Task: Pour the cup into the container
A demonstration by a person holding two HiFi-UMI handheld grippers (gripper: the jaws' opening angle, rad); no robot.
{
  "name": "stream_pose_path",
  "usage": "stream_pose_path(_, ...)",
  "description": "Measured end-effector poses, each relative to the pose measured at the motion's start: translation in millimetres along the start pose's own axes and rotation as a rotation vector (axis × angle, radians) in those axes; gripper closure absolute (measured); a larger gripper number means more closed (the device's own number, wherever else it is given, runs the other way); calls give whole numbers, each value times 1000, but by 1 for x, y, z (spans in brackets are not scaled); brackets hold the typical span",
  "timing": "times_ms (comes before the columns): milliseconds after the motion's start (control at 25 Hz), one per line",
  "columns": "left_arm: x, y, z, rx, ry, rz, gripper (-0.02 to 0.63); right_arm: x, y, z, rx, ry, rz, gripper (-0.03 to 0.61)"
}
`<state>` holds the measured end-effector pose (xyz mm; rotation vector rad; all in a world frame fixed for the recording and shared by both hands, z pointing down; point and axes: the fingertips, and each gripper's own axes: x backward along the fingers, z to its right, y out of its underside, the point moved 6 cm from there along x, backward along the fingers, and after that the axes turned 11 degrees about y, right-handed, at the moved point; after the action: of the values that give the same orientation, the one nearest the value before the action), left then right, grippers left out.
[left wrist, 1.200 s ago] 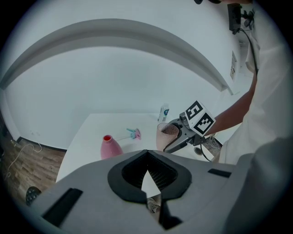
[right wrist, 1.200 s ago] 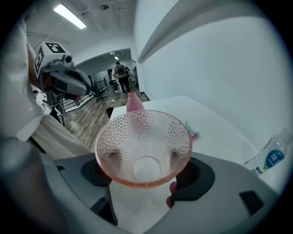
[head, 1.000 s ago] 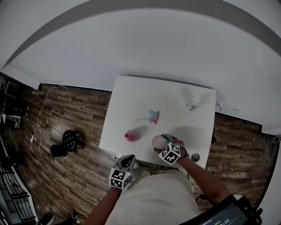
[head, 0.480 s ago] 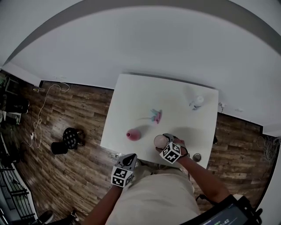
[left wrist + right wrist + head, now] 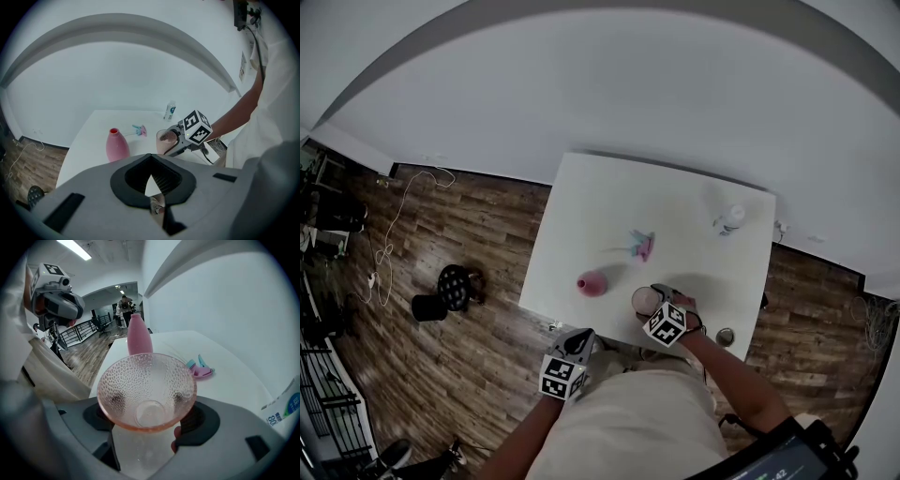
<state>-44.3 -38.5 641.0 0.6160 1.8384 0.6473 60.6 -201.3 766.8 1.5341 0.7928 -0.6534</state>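
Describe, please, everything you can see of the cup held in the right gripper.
The cup is pale pink and see-through, like dimpled glass, flaring from a small round base to a wide rim. It stands roughly upright, mouth up, clamped between the jaws of the right gripper, by the near edge of the white table, right of the pink bottle. Nothing shows inside it. Whether its base touches the table cannot be told.
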Motion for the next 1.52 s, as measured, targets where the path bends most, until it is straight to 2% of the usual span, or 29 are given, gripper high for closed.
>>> stream_pose_path(640,10,5,-6,15,-21,6,603,-12,3,-3,34,25,24,209)
stream_pose_path(800,9,4,-7,11,-20,6,603,-13,5,-3,16,22,22,207)
stream_pose_path(960,9,3,-8,9,-19,12,603,-11,4,-3,-4,17,45,133)
stream_pose_path(1080,10,3,-10,13,-23,22,603,-3,2,-2,-21,21,63,115)
stream_pose_path(1320,11,-2,-16,28,-28,52,603,31,-8,5,-58,67,138,115)
stream_pose_path(1520,10,-13,-21,35,-24,93,603,68,-24,20,-76,162,222,121)
